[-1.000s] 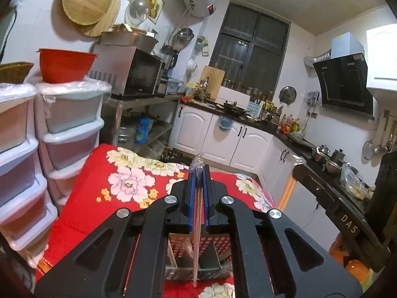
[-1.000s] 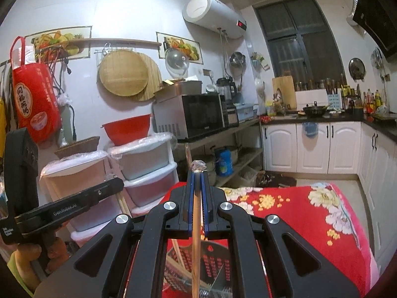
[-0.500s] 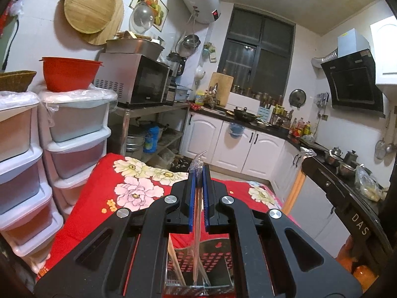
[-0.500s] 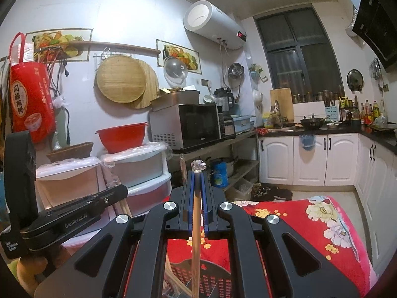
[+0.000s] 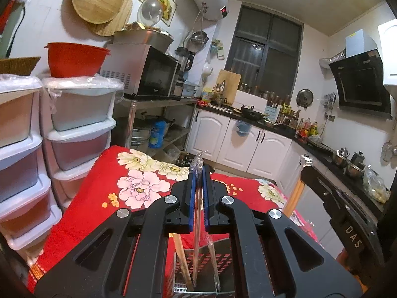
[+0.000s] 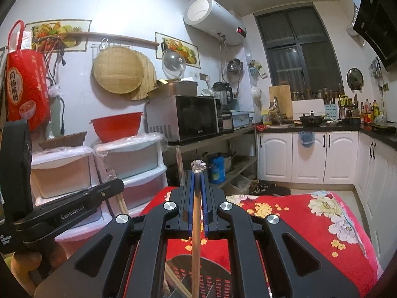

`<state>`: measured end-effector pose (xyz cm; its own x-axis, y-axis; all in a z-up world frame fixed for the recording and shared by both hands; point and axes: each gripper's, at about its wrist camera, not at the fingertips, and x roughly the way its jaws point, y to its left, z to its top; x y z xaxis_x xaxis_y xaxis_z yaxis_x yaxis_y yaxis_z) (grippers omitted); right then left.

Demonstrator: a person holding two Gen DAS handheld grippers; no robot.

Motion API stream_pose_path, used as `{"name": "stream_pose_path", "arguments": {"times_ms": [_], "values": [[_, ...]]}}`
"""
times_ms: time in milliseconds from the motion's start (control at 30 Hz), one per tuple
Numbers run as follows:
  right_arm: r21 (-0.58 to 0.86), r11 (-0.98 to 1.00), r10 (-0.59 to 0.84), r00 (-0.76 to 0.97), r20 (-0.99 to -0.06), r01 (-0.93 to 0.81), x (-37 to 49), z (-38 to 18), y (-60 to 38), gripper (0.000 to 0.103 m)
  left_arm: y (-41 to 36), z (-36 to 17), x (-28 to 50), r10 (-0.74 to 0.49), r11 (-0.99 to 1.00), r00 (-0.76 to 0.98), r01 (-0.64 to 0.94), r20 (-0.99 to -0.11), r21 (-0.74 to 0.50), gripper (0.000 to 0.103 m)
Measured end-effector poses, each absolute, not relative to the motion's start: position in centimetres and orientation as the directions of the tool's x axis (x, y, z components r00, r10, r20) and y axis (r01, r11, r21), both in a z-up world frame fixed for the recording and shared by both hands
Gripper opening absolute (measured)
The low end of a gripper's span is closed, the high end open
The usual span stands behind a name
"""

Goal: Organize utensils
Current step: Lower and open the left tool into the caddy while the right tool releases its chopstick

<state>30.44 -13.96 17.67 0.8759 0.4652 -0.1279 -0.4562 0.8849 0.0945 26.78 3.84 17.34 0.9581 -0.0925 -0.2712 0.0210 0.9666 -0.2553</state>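
1. Chopsticks in a clear plastic sleeve (image 5: 197,213) sit clamped between the blue pads of my left claw (image 5: 198,173); the sleeve's crinkled top pokes out past the fingertips.
2. The lower end of that sleeved pair hangs down inside the perforated metal utensil holder (image 5: 218,268) right beneath the claw, beside a bare wooden chopstick (image 5: 182,260) already leaning in it.
3. My right claw (image 6: 197,176) is pressed together on a single wooden chopstick (image 6: 195,236), also with a bit of clear wrap bunched at its top end.
4. That stick runs almost straight down from the pads toward the same holder (image 6: 213,280), seen from the right wrist as a dark slotted basket with a few sticks lying at an angle inside. I cannot tell whether its tip has reached the basket's floor.
5. The holder stands on a bench covered with a red floral cloth (image 5: 139,186).
6. From the right wrist view I see my left claw's body (image 6: 67,211) off to the left side, with a hand (image 6: 24,263) under it.
7. Behind the bench are stacked plastic drawers (image 5: 79,129) with a red bowl (image 5: 75,59) on top, and a microwave (image 5: 146,72) on a metal shelf.
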Motion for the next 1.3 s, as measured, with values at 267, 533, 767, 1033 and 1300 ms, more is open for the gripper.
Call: {"name": "stream_pose_path", "arguments": {"times_ms": [267, 533, 767, 1033, 1300], "values": [[0.099, 0.891, 0.453, 0.874, -0.174, -0.442, 31.0, 14.7, -13.9, 0.006, 3.8, 15.1, 27.2, -0.104, 0.964, 0.948, 0.021, -0.3, -0.267, 0.001], [0.112, 0.896, 0.445, 0.87, -0.212, -0.431, 30.9, 12.7, -14.5, 0.006, 3.7, 13.3, 27.4, -0.114, 0.96, 0.937, 0.018, -0.33, -0.281, 0.001], [0.127, 0.897, 0.442, 0.86, -0.254, -0.423, 30.3, 11.3, -15.2, 0.007, 3.8, 12.0, 27.4, -0.123, 0.958, 0.928, 0.019, -0.352, -0.286, 0.001], [0.122, 0.899, 0.439, 0.852, -0.284, -0.422, 29.1, 10.7, -15.7, 0.007, 3.7, 11.0, 27.1, -0.125, 0.957, 0.918, 0.012, -0.377, -0.289, 0.001], [0.169, 0.902, 0.431, 0.833, -0.346, -0.397, 29.2, 9.9, -16.8, 0.009, 3.8, 10.7, 26.5, -0.125, 0.957, 0.912, 0.006, -0.391, -0.291, 0.001]]}}
